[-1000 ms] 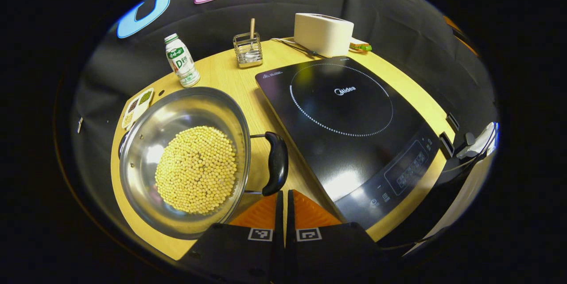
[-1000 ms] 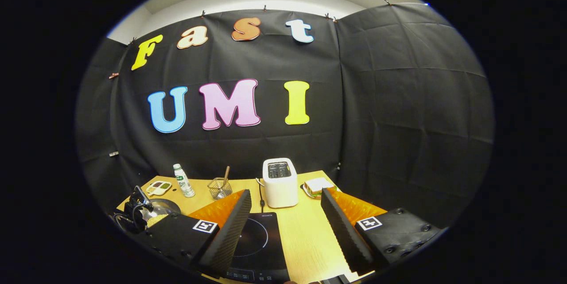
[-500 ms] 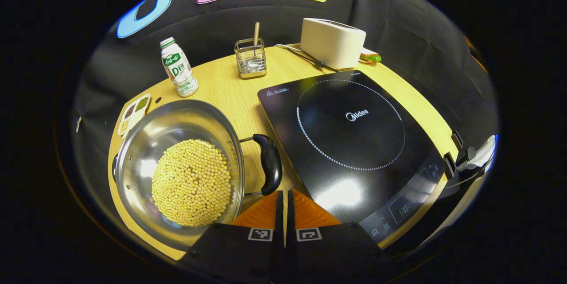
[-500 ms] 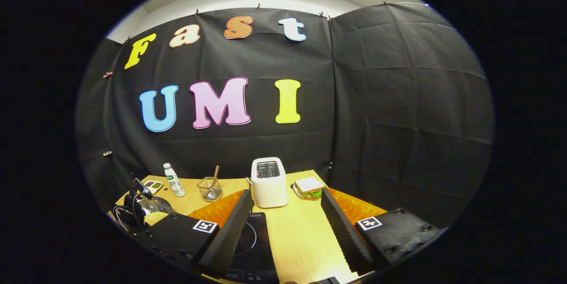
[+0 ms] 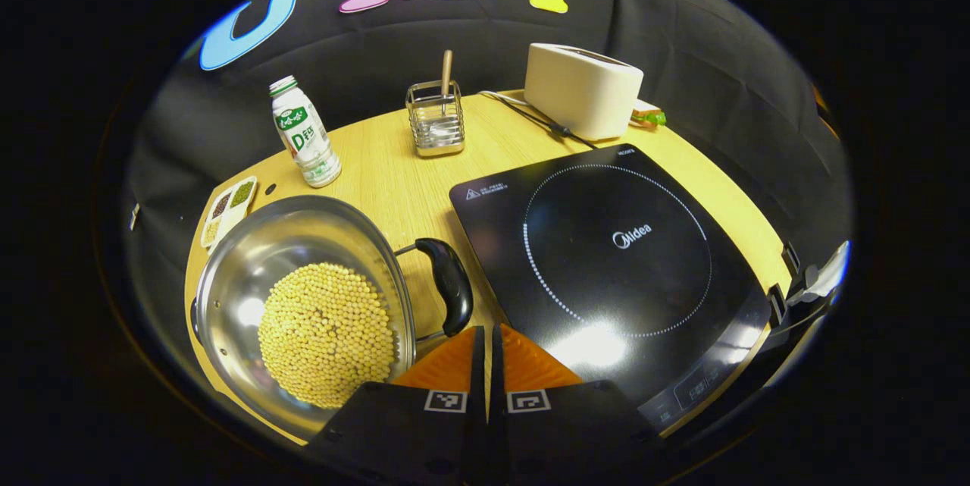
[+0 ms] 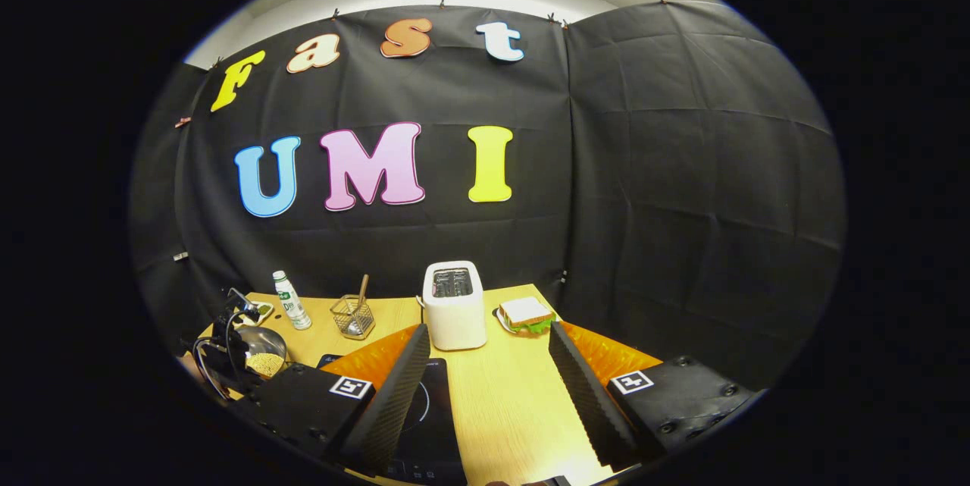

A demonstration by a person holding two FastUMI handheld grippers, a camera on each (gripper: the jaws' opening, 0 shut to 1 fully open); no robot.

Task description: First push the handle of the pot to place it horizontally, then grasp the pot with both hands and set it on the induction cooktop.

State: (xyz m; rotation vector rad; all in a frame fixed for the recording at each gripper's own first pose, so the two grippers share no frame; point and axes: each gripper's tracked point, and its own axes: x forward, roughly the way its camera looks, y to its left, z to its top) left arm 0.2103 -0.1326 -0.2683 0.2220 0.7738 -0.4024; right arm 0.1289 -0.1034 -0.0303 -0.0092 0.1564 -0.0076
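The left tongs [image 5: 486, 334] are closed, fingers together with nothing between them, their tips just below the lower end of the pot's black handle [image 5: 450, 285]; whether they touch it cannot be told. The right tongs [image 6: 485, 353] stand wide apart, holding nothing, above the table [image 6: 500, 410] near its front edge.

The pot [image 5: 303, 304] sits on the table at the left, just beside the cooktop [image 5: 614, 274] and not on it. It is a steel pot with a heap of yellow beans [image 5: 326, 333] inside. The handle juts from its right side into the gap between pot and cooktop.

Farther back on the table stand a bottle [image 5: 303, 132], a wire holder [image 5: 436, 118] with a stick in it, and a toaster [image 5: 582, 89], with a sandwich [image 6: 524, 313] just right of the toaster. A small tray [image 5: 227, 202] of seeds lies beside the pot's far rim.

In the right gripper view the left tongs' body shows at far left above the pot.
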